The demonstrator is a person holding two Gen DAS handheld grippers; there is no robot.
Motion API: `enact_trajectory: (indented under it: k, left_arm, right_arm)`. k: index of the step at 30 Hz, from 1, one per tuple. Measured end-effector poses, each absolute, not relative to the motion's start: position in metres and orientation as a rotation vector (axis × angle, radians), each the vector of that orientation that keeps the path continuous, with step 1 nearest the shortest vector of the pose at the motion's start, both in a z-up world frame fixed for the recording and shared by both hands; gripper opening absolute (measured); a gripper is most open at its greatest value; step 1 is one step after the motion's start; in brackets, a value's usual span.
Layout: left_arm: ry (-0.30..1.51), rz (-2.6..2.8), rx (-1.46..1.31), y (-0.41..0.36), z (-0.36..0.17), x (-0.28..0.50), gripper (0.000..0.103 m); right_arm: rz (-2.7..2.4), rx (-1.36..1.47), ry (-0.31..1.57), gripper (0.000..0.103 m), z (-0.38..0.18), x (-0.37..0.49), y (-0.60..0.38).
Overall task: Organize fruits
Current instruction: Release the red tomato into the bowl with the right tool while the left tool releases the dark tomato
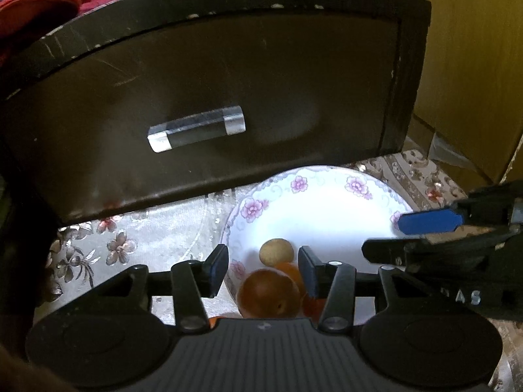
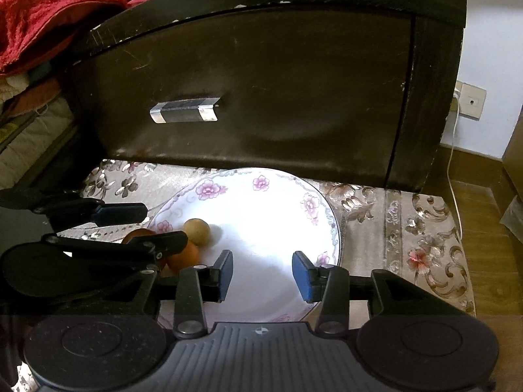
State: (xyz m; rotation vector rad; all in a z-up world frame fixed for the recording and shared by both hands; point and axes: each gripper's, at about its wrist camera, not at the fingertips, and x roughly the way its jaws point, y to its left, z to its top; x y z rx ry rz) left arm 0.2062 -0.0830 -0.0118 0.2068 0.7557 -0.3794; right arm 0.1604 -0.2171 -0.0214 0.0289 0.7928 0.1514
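A white plate with pink flowers (image 1: 327, 215) (image 2: 268, 215) lies on a floral cloth. At its near left edge sit a small tan fruit (image 1: 276, 252) (image 2: 196, 231) and orange fruits (image 1: 268, 294) (image 2: 184, 256) bunched together. My left gripper (image 1: 263, 269) (image 2: 143, 227) stands open around the nearest orange fruit, with a gap showing at the left pad. My right gripper (image 2: 262, 274) (image 1: 402, 235) hangs open over the bare middle of the plate, with nothing between its blue pads.
A dark drawer front (image 1: 212, 91) (image 2: 261, 81) with a silver handle (image 1: 196, 129) (image 2: 184, 109) rises right behind the plate. Red cloth (image 2: 39, 23) is piled at top left. A wall socket and white cable (image 2: 470, 101) are at the right, above wooden floor (image 2: 483, 215).
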Motion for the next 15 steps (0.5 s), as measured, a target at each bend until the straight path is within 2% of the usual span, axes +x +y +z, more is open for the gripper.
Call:
enact_trajectory:
  k: [15]
  left_arm:
    - [0.743,-0.318,0.245,-0.063,0.009,0.17,0.056]
  right_arm:
    - [0.216,0.003,0.777,0.041,-0.008,0.136,-0.196]
